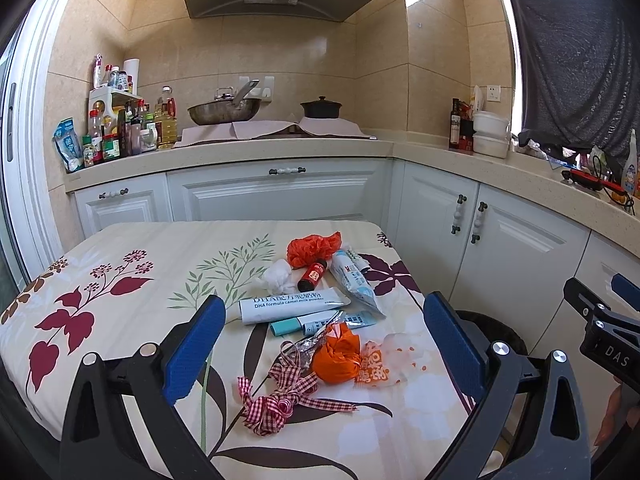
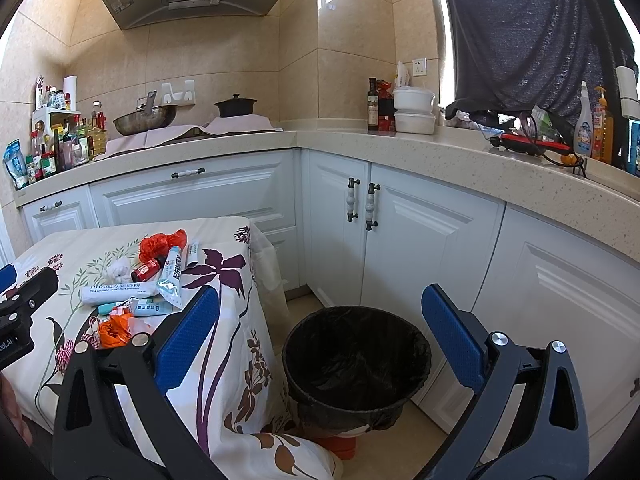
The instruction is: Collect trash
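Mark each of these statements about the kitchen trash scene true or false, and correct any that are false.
1. Both grippers are open and hold nothing. True: the left gripper and the right gripper stand with jaws apart.
2. The trash bin has a black liner. True.
3. The bin stands on the table. False: it stands on the floor beside the table.
4. The red-checked ribbon lies at the far end of the trash pile. False: it lies nearest the left gripper; the red plastic bag is farthest.
5. The small red bottle lies on its side. True.
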The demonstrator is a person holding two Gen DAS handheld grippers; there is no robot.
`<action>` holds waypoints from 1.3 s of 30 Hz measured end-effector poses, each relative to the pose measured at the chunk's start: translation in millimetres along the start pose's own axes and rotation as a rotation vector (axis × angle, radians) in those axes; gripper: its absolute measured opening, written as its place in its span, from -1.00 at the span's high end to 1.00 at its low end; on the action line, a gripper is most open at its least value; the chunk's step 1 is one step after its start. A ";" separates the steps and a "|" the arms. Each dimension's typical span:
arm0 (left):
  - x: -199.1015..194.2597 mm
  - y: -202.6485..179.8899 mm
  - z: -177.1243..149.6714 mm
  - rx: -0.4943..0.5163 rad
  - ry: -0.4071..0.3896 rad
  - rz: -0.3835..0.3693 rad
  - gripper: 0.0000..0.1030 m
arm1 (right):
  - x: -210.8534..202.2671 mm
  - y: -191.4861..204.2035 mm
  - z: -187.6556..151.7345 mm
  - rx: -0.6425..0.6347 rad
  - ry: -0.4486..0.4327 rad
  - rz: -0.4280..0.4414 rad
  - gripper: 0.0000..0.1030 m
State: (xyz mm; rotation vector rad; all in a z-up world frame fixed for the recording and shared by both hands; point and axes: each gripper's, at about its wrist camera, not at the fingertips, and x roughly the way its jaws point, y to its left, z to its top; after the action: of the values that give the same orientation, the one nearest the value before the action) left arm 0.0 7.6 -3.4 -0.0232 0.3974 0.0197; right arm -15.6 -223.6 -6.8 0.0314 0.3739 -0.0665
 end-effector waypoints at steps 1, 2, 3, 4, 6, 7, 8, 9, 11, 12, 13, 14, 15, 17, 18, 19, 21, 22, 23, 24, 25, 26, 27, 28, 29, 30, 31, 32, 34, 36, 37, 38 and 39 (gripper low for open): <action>0.1 0.2 -0.2 0.000 0.000 0.000 -0.88 | 0.0 0.2 0.0 0.000 -0.001 0.000 -0.92; 0.1 0.3 -0.4 0.000 0.000 0.000 -0.88 | 0.0 0.3 0.0 0.000 0.000 0.000 -0.92; 0.1 0.3 -0.6 0.001 -0.001 0.001 -0.88 | 0.1 0.4 -0.1 0.000 0.000 0.000 -0.92; 0.2 0.1 -0.4 0.001 -0.001 0.001 -0.88 | 0.0 0.5 -0.2 0.000 -0.001 0.000 -0.92; 0.1 0.2 -0.1 0.002 0.000 0.000 -0.88 | 0.2 0.8 -0.5 0.000 -0.001 0.000 -0.92; 0.1 -0.1 0.2 0.002 0.000 0.000 -0.88 | 0.4 0.9 -0.6 -0.001 0.000 0.000 -0.92; 0.2 -0.1 0.3 0.002 0.001 0.000 -0.88 | 0.3 0.9 -0.7 -0.001 0.001 0.000 -0.92; 0.2 0.7 0.1 0.002 0.002 -0.001 -0.88 | 0.2 0.9 -0.8 -0.001 0.000 0.000 -0.92; 0.8 0.7 -1.1 0.003 0.002 -0.002 -0.88 | 0.2 1.1 -1.0 -0.001 0.001 0.000 -0.92; 0.9 0.1 -0.7 0.003 0.003 -0.001 -0.88 | 0.2 1.2 -1.1 0.000 0.000 0.000 -0.92; 0.8 0.0 -0.7 0.003 0.002 0.000 -0.88 | 0.2 1.4 -1.3 -0.001 -0.001 0.000 -0.92; 0.8 0.1 -0.5 0.003 0.003 0.000 -0.88 | 0.3 1.9 -2.0 -0.001 -0.001 -0.001 -0.92; 0.9 0.2 -0.9 0.004 0.003 -0.002 -0.88 | 0.5 2.4 -2.7 -0.001 -0.001 0.000 -0.92; 1.0 -0.1 -0.9 0.003 0.003 0.000 -0.88 | 0.9 3.4 -4.1 0.000 -0.001 0.000 -0.92; 1.3 0.2 -1.3 0.004 0.004 0.000 -0.88 | 0.9 2.7 -3.3 0.000 -0.001 0.000 -0.92; 1.1 0.2 -1.2 0.005 0.003 0.000 -0.88 | 0.9 -0.4 0.4 0.000 0.000 -0.001 -0.92; 1.2 0.7 -1.1 0.003 0.005 -0.002 -0.88 | 0.2 -0.6 0.5 0.000 0.001 0.000 -0.92; 0.9 0.0 -1.3 0.003 0.004 -0.002 -0.88 | -1.0 -1.4 1.0 0.000 0.000 0.000 -0.92; 0.7 -1.0 -1.1 0.004 0.003 -0.001 -0.88 | -1.3 -2.4 2.2 0.000 0.000 -0.001 -0.92; 0.7 -0.9 -0.9 0.004 0.004 -0.002 -0.88 | -0.9 -1.2 0.8 -0.001 0.000 -0.001 -0.92; 0.6 -0.9 -1.0 0.003 0.004 -0.002 -0.88 | -1.3 -2.4 2.1 0.000 0.000 -0.001 -0.92; 0.6 -0.5 -1.2 0.002 0.004 -0.002 -0.88 | -1.2 -1.8 1.2 0.000 -0.001 -0.001 -0.92; 0.6 -1.0 -0.8 0.003 0.004 -0.001 -0.88 | -1.4 -2.3 1.7 0.001 -0.001 -0.001 -0.92; 0.7 -0.9 -0.9 0.004 0.004 -0.001 -0.88 | -1.7 -2.7 1.2 0.001 -0.001 -0.001 -0.92; 0.7 -0.8 -1.0 0.004 0.004 -0.001 -0.88 | -1.8 -3.9 2.4 0.001 -0.001 -0.001 -0.92; 0.5 -0.9 -0.6 0.004 0.005 -0.002 -0.88 | -1.9 -2.9 1.3 0.000 -0.001 -0.001 -0.92; 0.5 -0.8 -0.8 0.003 0.005 -0.002 -0.88 | -2.2 -4.0 2.4 0.001 -0.001 -0.001 -0.92; 0.5 -1.0 -0.6 0.003 0.004 -0.001 -0.88 | -2.1 -3.4 1.7 0.001 -0.001 0.000 -0.92; 0.6 -0.7 -0.7 0.003 0.005 -0.002 -0.88 | -2.4 -4.0 2.4 0.000 -0.002 -0.001 -0.92; 0.5 -1.1 -0.6 0.003 0.004 -0.001 -0.88 | -2.2 -3.0 1.3 0.000 -0.001 -0.001 -0.92; 0.5 -0.8 -0.9 0.004 0.003 -0.001 -0.88 | -2.3 -2.8 1.2 0.001 -0.002 -0.001 -0.92; 0.6 -0.8 -0.8 0.004 0.003 -0.001 -0.88 | -2.5 -3.4 1.8 0.001 -0.002 -0.001 -0.92; 0.7 -0.6 -0.7 0.004 0.004 -0.002 -0.88 | -2.5 -3.6 2.1 0.001 -0.002 -0.001 -0.92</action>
State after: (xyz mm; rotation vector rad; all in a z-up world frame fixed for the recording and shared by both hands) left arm 0.4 6.9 -4.3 -0.0200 0.4016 0.0172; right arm -17.4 -227.2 -4.0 0.0323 0.3718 -0.0674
